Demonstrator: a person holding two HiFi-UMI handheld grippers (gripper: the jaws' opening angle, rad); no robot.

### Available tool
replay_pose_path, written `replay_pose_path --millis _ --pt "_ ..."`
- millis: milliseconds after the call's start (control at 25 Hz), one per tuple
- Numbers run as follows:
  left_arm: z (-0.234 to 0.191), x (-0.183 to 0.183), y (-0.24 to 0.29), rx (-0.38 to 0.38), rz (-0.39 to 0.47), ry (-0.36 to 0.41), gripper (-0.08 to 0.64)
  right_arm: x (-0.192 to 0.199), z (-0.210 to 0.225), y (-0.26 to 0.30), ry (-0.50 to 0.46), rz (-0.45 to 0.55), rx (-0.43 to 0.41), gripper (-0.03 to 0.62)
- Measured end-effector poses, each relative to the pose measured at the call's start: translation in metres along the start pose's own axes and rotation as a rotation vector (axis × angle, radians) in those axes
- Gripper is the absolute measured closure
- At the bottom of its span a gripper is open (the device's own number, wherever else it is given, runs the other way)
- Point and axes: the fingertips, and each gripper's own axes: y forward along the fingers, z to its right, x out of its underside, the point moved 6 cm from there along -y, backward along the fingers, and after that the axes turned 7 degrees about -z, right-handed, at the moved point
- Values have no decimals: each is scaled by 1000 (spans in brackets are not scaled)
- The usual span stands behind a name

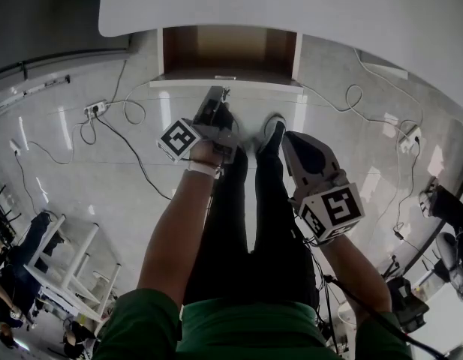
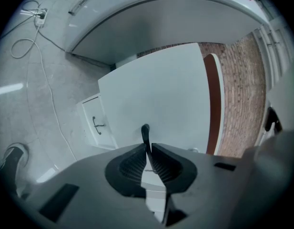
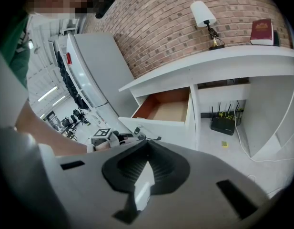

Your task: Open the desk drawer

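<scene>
— Where is the desk drawer (image 1: pixel 229 51)?
— It stands open under the white desktop (image 1: pixel 291 6), its brown inside showing; the left gripper (image 2: pixel 147 146) pinches its thin dark handle (image 2: pixel 145 131).
— And the right gripper (image 3: pixel 146 146)?
— Its 2 jaws are pressed together on nothing; it is held apart from the drawer.

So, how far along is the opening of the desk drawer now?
Done: the white desk drawer with a brown wooden inside stands pulled out from under the white desk top, its inside exposed.
In hand: the left gripper has its fingers closed on the thin dark drawer handle. The right gripper is shut on nothing, away from the drawer.
Left: probably only letting go; whether the drawer can slide further is not visible.
</scene>
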Motion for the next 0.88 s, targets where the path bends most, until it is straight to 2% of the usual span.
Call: replay_pose_path --millis 360,880 --pt "-36 9 2 -112 -3 -39 531 7 3 7 5 -11 -2 592" --pt "-55 12 6 -174 -3 -45 531 7 9 8 9 -10 -1 592"
